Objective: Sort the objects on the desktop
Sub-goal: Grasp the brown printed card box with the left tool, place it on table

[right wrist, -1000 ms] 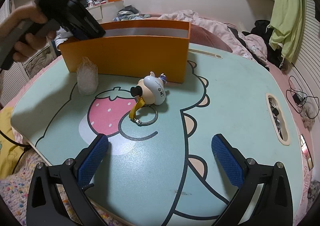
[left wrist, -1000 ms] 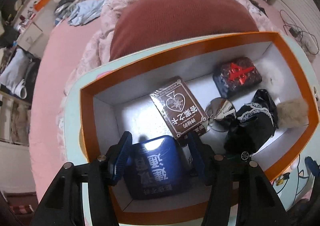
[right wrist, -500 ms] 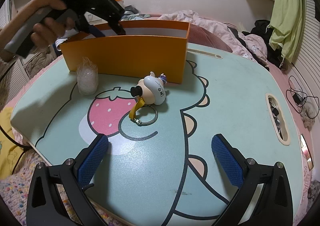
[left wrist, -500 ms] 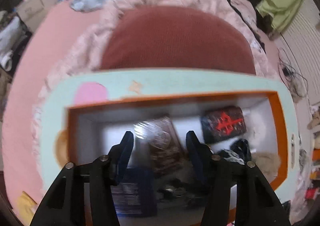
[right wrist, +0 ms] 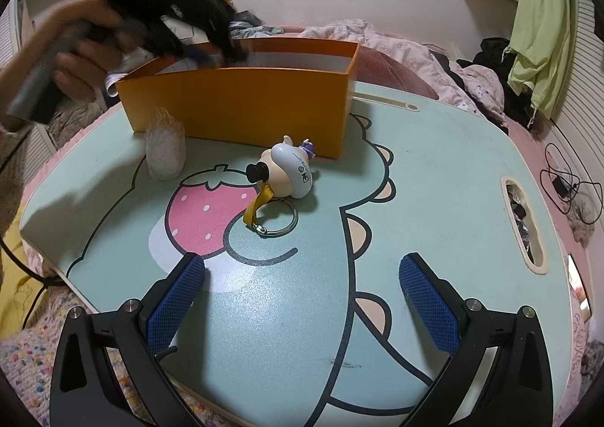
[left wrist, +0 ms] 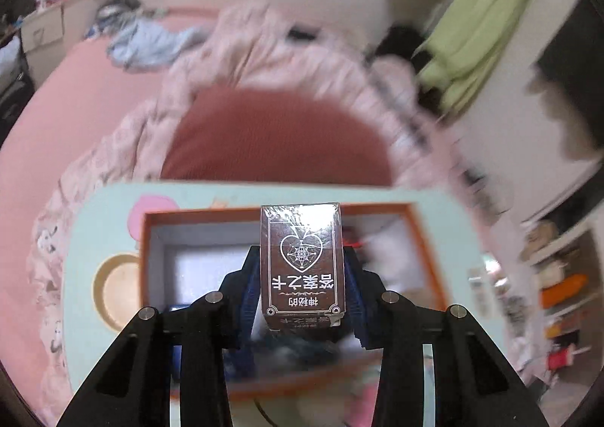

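Note:
A brown card box (left wrist: pixel 302 261) with a white heart design stands upright between the blue pads of my left gripper (left wrist: pixel 301 255), whose jaws are closing on it. It hangs above the orange storage box (left wrist: pixel 148 238), whose contents are blurred. In the right wrist view that box (right wrist: pixel 241 106) stands at the table's far side, and a hand (right wrist: pixel 75 49) holds the blurred left gripper (right wrist: pixel 211 45) over it. My right gripper (right wrist: pixel 298 283) stands open and empty above the table's near part. A white toy figure with a key ring (right wrist: pixel 290 172) lies in front of the box.
A white foam net sleeve (right wrist: pixel 164 151) stands left of the toy. The teal cartoon table (right wrist: pixel 434 170) has a slot (right wrist: pixel 523 215) near its right edge. Behind it lie a red cushion (left wrist: pixel 275 136), pink bedding and a green cloth (right wrist: pixel 540 11).
My left gripper has left the blue box, shut on the brown card box and risen with it, tilting upward. The right gripper has not moved.

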Available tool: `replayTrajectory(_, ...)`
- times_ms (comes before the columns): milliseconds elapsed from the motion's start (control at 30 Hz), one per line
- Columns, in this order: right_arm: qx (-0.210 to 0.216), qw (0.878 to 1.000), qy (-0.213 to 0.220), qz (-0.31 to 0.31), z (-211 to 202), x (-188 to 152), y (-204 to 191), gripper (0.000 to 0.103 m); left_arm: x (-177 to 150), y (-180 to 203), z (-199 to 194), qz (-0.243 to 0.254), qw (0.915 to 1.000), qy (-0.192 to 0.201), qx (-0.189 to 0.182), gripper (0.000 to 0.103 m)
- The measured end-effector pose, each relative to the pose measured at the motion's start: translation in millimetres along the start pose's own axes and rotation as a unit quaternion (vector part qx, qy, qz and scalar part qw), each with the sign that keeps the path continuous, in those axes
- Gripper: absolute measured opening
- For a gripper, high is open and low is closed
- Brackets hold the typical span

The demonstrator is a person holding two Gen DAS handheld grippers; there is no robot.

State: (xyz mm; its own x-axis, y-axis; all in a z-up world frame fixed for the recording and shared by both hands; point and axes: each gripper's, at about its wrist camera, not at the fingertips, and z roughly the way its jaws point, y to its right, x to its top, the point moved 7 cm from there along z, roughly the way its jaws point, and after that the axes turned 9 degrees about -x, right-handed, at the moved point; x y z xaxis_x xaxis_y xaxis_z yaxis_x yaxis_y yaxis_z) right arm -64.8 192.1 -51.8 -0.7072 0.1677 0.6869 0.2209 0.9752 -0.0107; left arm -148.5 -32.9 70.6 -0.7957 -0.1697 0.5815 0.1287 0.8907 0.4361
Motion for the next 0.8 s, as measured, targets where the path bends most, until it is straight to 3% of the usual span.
replayTrajectory(67,0.000,1.000,0.000,0.000,0,0,0,0.103,-9,10,-20,0.018,0.9995,0.012,-0.021,0.039)
replayTrajectory(167,0.000,1.000,0.000,0.000,0,0,0,0.103,-49,14,-38,0.042,0.9984,0.006,-0.037,0.039)
replayTrajectory(267,0.000,1.000,0.000,0.000,0,0,0,0.103,-85,5,-38,0.055,0.9984,0.010,-0.008,0.039)
replayTrajectory(333,0.000,1.000,0.000,0.001,0,0,0,0.103,-102,-7,-29,0.057,0.9979,0.002,0.030,0.039)
replayTrajectory(500,0.000,1.000,0.000,0.001,-1,0,0,0.103,-123,-21,-8,0.038,0.9980,-0.024,0.044,0.040)
replayTrajectory(567,0.000,1.000,0.000,0.001,-1,0,0,0.103,-127,-23,-8,0.035,0.9979,-0.018,0.053,0.046)
replayTrajectory(633,0.000,1.000,0.001,0.001,-1,0,0,0.103,-133,-20,-14,0.037,0.9981,-0.005,0.048,0.070)
replayTrajectory(700,-0.001,1.000,0.001,0.002,-1,0,0,0.103,-140,-12,-21,0.053,0.9976,0.008,0.044,0.076)
replayTrajectory(800,-0.001,1.000,0.001,0.002,-1,0,0,0.103,-160,-7,-22,0.087,0.9934,0.003,0.076,0.083)
